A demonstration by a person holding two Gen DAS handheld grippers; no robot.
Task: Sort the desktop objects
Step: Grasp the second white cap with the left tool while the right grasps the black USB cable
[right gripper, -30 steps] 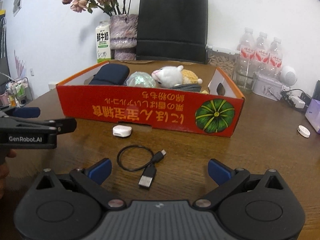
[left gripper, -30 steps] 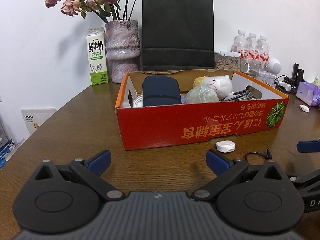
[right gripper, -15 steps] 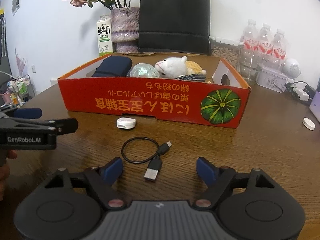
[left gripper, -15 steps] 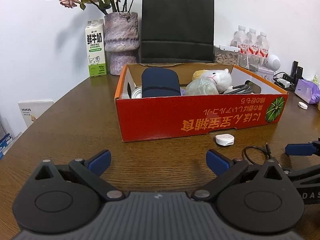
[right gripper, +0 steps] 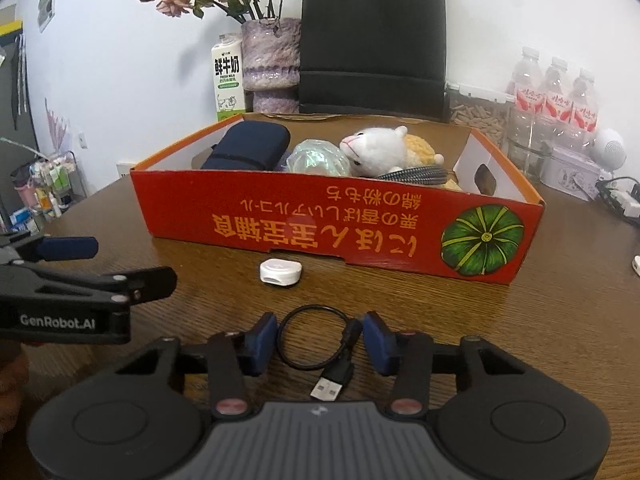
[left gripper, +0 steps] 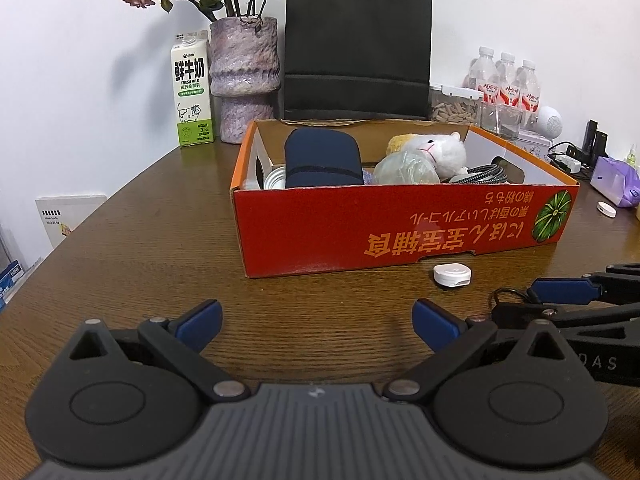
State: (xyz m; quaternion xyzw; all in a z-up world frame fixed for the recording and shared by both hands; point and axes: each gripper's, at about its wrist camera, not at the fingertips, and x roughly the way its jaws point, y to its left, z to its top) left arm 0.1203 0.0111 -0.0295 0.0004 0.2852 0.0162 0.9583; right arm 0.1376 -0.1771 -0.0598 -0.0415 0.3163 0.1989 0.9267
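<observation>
- The brown wooden table (left gripper: 132, 248) carries everything in front of me.
- On it sits the red cardboard box (right gripper: 340, 228) with orange print and a green pumpkin on its front wall.
- Inside the box lie a dark blue pouch (right gripper: 248, 148) at the left, a crinkly clear bag (right gripper: 318, 158) in the middle, and a white plush toy (right gripper: 378, 148) to its right (a braided grey cable rests against the front wall beside it).
- My left gripper (left gripper: 316, 320) hangs over bare wood short of the box's left front corner, its jaws spread wide and holding nothing.
- My right gripper (right gripper: 320, 340) is low over the table, its blue pads (right gripper: 262, 338) partly drawn in on either side of the cable loop; I cannot see them touching it.
- The black USB cable (right gripper: 316, 344) lies coiled on the table between those pads, its metal plug pointing back toward me.
- A small white case (right gripper: 280, 271) rests on the table just before the box's front wall, beyond the cable.
</observation>
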